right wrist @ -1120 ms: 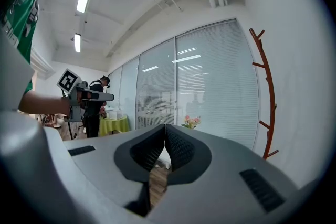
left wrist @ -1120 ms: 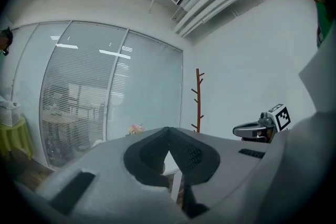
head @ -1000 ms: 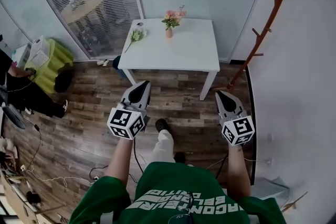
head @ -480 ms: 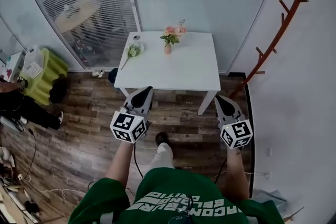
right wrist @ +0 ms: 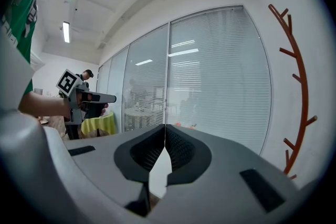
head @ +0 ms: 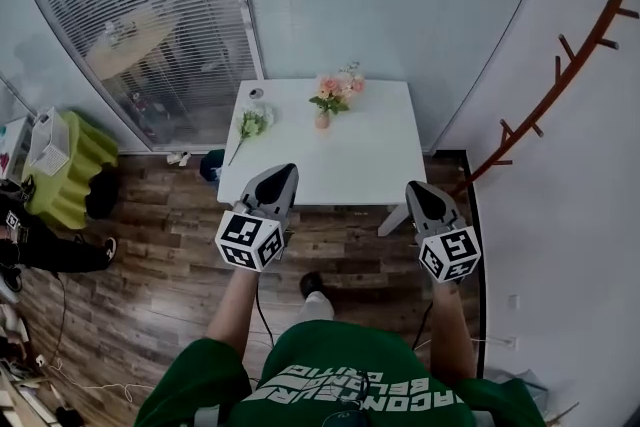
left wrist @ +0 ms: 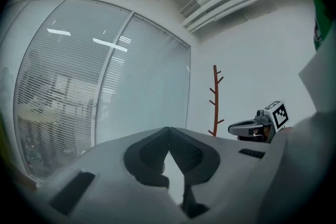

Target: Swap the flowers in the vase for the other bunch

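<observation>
the white tabletop (head: 350, 165) lies just ahead of both tongs. your left tongs (head: 284, 173) and right tongs (head: 414, 189) are pressed together, empty; open one before reaching. the vase (head: 322, 119) of pink flowers (head: 338, 87) stands ahead between them, the other bunch (head: 250, 123) lying ahead of the left tongs.

White table (head: 380, 165) on wood floor (head: 150, 255)

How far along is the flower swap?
Done: nothing yet. The pink flowers sit in the vase, and the other bunch lies on the table to its left. In hand: nothing. The left gripper and right gripper are both shut and empty, on the table's near side. Left: pull the pink flowers, put the other bunch in the vase.
</observation>
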Tool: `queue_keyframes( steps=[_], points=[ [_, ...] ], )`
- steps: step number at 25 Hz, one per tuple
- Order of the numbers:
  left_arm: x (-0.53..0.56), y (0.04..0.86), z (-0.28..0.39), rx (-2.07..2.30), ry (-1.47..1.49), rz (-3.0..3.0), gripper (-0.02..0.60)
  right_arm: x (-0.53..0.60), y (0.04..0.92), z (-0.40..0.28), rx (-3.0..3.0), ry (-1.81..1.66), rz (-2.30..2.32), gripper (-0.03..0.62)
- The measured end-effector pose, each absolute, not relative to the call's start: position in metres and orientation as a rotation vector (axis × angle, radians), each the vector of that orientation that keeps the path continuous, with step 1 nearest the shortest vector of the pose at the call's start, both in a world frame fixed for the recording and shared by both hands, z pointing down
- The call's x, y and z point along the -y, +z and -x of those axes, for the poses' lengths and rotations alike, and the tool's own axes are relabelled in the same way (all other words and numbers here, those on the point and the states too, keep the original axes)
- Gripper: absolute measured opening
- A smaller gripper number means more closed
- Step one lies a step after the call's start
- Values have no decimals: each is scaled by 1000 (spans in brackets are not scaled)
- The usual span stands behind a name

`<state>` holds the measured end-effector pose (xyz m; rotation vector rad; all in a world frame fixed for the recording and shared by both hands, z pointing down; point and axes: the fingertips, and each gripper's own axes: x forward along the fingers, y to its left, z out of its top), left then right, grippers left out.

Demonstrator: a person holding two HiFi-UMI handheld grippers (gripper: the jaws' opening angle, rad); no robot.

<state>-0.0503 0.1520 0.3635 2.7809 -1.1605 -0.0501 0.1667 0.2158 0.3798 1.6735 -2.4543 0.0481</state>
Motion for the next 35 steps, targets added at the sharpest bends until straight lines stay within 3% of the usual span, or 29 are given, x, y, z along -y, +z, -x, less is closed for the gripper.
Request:
queue_keyframes(
  steps=[17, 35],
  points=[
    [-24, 389, 45, 989, -26, -2793, 8, -97, 403, -145, 2405, 166, -1729, 14],
    [75, 409, -24, 1066, 124, -2786, 8, 45, 416, -199, 2533, 195, -1633, 14]
  ],
)
